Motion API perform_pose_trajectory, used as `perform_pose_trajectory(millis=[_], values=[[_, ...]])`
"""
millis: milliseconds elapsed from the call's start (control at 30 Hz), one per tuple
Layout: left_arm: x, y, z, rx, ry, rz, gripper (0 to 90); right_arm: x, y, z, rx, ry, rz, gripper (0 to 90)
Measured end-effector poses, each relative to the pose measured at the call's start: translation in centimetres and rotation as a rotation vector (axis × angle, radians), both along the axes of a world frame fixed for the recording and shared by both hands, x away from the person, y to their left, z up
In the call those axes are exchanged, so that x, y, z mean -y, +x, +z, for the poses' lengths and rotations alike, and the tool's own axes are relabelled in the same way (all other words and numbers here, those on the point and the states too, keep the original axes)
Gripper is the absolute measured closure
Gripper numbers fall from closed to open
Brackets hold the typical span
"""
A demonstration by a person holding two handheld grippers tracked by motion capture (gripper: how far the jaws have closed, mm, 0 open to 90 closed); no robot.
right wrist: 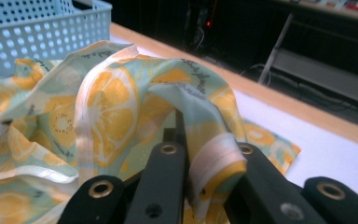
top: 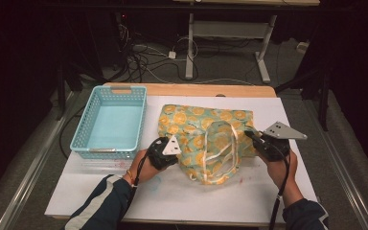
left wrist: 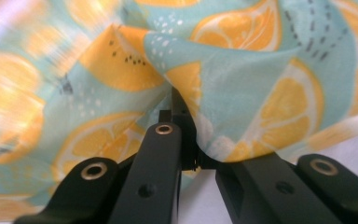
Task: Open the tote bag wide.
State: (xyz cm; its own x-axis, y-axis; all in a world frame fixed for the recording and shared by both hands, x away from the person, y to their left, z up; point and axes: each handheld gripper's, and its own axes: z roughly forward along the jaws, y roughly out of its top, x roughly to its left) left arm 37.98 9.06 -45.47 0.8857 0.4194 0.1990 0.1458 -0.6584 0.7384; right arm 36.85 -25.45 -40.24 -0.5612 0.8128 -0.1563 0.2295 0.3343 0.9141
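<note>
1. I have the teal cloth tote bag printed with orange citrus slices (top: 206,139) lying rumpled on the white sheet covering the desk (top: 182,191), about mid-desk, its opening and cream strap handles (top: 223,153) toward my side.
2. My left tool (top: 175,148) sits at the bag's left edge, held in the left hand (top: 146,167). In the left gripper view the jaws are pressed together and a fold of the printed fabric (left wrist: 205,84) is pinched at their tips; the cloth bunches up and fans out above the pinch. Part of that view is motion-blurred at the upper left.
3. My right tool (top: 251,136) is at the bag's right edge, held in the right hand (top: 282,167), its grey three-cornered plate (top: 282,130) on top. In the right gripper view the jaws are closed on a cream-hemmed edge of the bag (right wrist: 214,158), which drapes over and down between them; the fabric rises in an arch just beyond the tips.
4. Both tools grip opposite sides of the bag, with the bag's middle resting on the desk between them.
5. A light-blue perforated plastic basket (top: 84,129) stands on the desk just left of the bag, near it but apart; its wall also shows in the upper left of the right gripper view (right wrist: 37,32).
6. The wooden edge of the desk (top: 196,90) runs behind the bag.
</note>
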Motion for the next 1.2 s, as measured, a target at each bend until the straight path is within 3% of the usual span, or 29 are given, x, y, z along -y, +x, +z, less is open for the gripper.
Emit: perform_pose_trajectory(millis=[233, 367, 533, 700, 967, 1200], values=[[-1.6, -1.0, 5.5, 0.114, -0.190, 0.057, 87.4, 0.3, -0.9, 4.0, 0.082, 0.034, -0.009, 89.3], [-2.3, -1.3, 8.2, 0.151, -0.262, 0.085, 87.5, 0.5, -1.5, 6.8, 0.141, 0.054, -0.012, 89.3], [-2.8, -1.5, 10.6, 0.191, -0.304, 0.102, 87.4, 0.7, -1.9, 9.3, 0.192, 0.062, -0.014, 89.4], [-3.2, -1.5, 11.7, 0.203, -0.347, 0.114, 87.4, 0.5, -2.2, 11.1, 0.232, 0.055, -0.010, 89.4], [-3.0, -1.1, 11.8, 0.194, -0.378, 0.123, 87.3, -0.1, -1.6, 11.4, 0.227, 0.057, -0.005, 89.4], [-3.4, -1.4, 12.9, 0.209, -0.439, 0.145, 87.3, 0.0, -2.6, 12.7, 0.266, 0.063, 0.002, 89.4]])
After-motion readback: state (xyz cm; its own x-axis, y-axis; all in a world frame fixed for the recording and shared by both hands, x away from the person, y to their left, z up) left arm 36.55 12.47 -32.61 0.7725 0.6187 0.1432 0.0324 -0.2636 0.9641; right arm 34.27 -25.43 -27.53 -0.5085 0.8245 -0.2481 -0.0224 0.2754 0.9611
